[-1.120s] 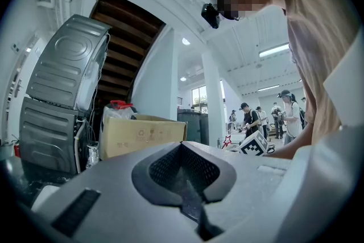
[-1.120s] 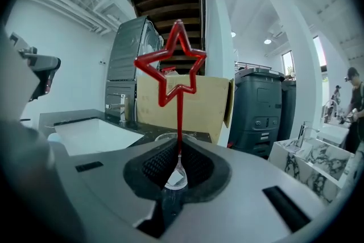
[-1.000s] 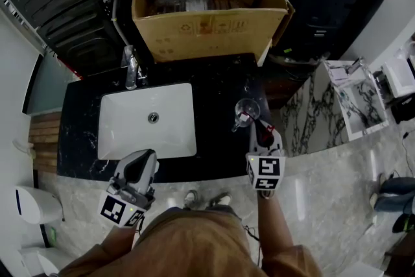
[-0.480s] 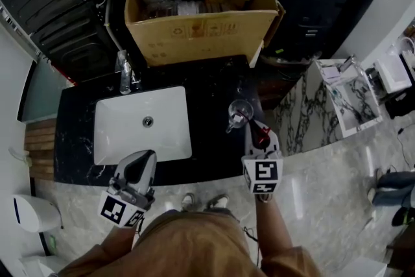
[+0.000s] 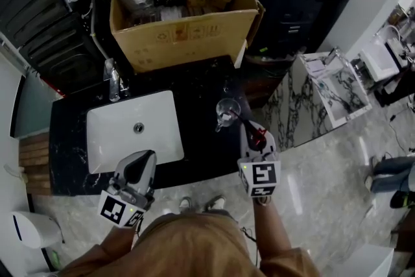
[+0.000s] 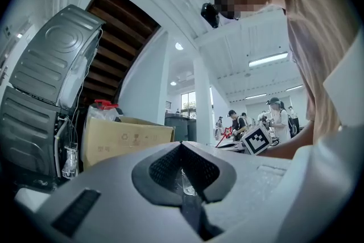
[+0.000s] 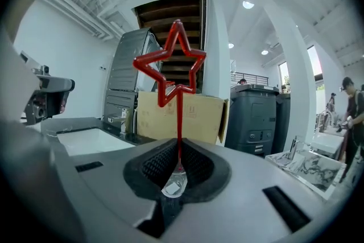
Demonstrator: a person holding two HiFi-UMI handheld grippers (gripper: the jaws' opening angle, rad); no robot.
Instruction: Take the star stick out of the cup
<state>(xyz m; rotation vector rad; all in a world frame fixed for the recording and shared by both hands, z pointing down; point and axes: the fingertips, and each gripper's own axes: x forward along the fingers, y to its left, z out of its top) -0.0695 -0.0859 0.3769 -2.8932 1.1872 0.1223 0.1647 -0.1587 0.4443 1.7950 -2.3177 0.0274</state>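
Red star stick (image 7: pixel 180 116) looks light, thin, slightly bendy; the right hand-held gripper (image 7: pixel 178 148) pinches its stem, star at twelve o'clock. Left hand-held gripper (image 6: pixel 182 149) sits closed, empty.

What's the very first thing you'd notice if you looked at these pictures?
The bright red star stick jumps out, pinched upright between the jaws of the right gripper. Next comes the white sink set in the black counter, with a clear cup to its right and a big cardboard box behind it.
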